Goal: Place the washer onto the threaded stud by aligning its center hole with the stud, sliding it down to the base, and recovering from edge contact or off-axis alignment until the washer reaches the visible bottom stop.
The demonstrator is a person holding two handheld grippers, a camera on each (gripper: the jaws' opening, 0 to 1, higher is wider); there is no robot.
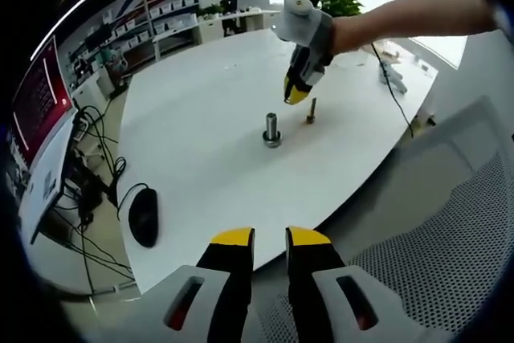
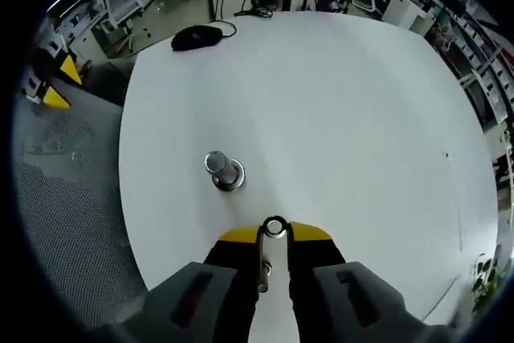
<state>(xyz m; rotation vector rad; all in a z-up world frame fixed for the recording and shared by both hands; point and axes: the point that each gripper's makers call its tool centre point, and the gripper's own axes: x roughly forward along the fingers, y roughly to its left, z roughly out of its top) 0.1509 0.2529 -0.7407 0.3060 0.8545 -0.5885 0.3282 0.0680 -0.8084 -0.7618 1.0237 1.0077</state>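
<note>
An upright steel threaded stud (image 1: pixel 271 128) (image 2: pixel 217 166) with a wider ring at its foot stands near the middle of the white round table (image 1: pixel 201 102) (image 2: pixel 345 94). My right gripper (image 1: pixel 295 95) (image 2: pixel 275 234), held by a person's arm, hovers over the table just right of the stud, shut on a small metal washer (image 2: pixel 275 227) pinched at its yellow tips. The washer is off to one side of the stud, clear of it. A short brass bolt (image 1: pixel 310 110) (image 2: pixel 263 272) stands under that gripper. My left gripper (image 1: pixel 270 238) (image 2: pixel 60 82) stays off the table's near edge, jaws slightly apart with nothing between them.
A black mouse (image 1: pixel 144 216) (image 2: pixel 196 36) with its cable lies near the table edge. A monitor (image 1: pixel 40 118) and tangled cables sit at the left. A grey mesh chair (image 1: pixel 450 238) (image 2: pixel 64 198) stands beside the table. A cable (image 1: pixel 393 90) and plant (image 1: pixel 336 2) lie at the far side.
</note>
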